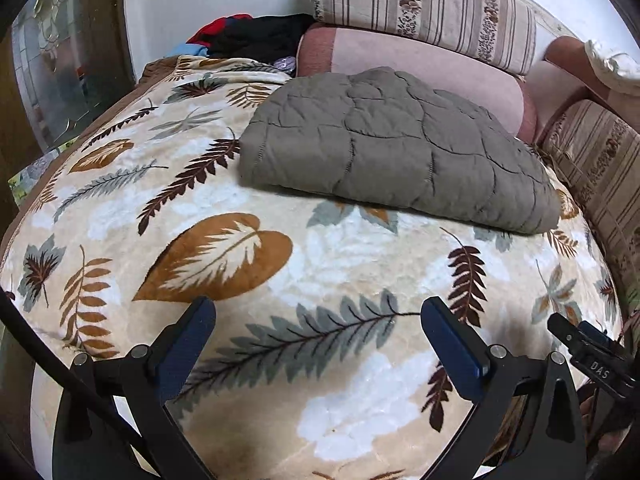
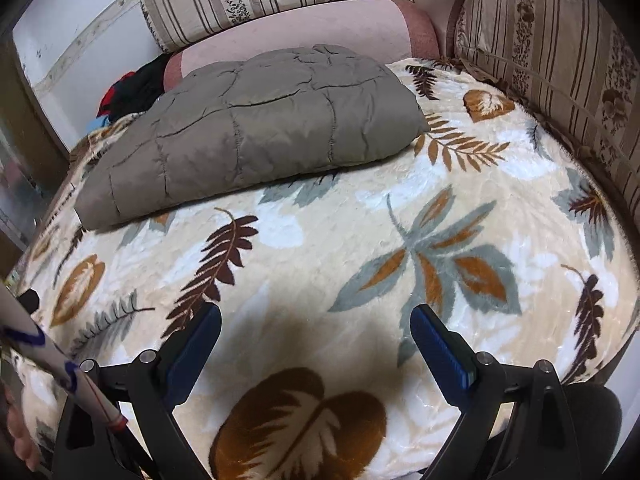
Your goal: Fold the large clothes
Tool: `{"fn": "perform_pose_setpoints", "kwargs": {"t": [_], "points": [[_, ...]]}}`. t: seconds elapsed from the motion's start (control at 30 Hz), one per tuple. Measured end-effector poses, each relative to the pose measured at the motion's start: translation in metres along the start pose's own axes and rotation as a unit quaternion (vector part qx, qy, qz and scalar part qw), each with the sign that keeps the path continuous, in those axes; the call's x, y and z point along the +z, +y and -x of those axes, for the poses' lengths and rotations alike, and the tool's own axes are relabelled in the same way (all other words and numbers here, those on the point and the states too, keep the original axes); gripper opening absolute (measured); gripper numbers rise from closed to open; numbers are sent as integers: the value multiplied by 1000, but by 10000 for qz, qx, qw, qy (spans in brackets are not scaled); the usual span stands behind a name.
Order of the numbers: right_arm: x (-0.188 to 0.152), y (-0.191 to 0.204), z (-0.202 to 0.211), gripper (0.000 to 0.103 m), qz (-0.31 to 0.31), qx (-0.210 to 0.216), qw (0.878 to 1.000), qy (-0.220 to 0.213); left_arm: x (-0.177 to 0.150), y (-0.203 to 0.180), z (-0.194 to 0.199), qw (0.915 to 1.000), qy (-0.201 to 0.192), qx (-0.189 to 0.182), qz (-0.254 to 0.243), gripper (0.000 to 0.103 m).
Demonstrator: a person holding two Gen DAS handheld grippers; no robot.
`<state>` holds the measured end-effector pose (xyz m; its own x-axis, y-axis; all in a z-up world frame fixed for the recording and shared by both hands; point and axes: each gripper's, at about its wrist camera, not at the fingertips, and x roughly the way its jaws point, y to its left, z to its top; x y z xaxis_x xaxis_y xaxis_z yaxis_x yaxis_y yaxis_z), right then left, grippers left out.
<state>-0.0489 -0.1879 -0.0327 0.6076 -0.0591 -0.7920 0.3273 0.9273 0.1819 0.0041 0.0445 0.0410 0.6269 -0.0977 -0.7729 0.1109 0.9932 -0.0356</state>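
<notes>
Quilted jacket [image 1: 396, 148] lying folded into a compact grey-brown bundle at far side of bed, just beside pink bolster [image 1: 420, 68]. Looks finished or nearly so; maybe only tidying or the next garment left. Left gripper [image 1: 318, 322]: jaws spread wide, holding nothing, hovering over leaf-print blanket [image 1: 280, 264]. Right gripper [image 2: 316, 326]: jaws likewise spread, empty, over same blanket, well apart from jacket. Dark clothes pile [image 1: 256, 36] beyond, near wall, possibly still unfolded.
</notes>
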Motion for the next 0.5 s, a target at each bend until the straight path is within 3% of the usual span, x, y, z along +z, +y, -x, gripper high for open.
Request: {"fn": "perform_pose_setpoints", "kwargs": {"t": [0.5], "points": [[-6, 17, 2, 98, 521, -436, 9975, -187, -4, -6, 2, 9996, -33, 209, -182, 103]]}}
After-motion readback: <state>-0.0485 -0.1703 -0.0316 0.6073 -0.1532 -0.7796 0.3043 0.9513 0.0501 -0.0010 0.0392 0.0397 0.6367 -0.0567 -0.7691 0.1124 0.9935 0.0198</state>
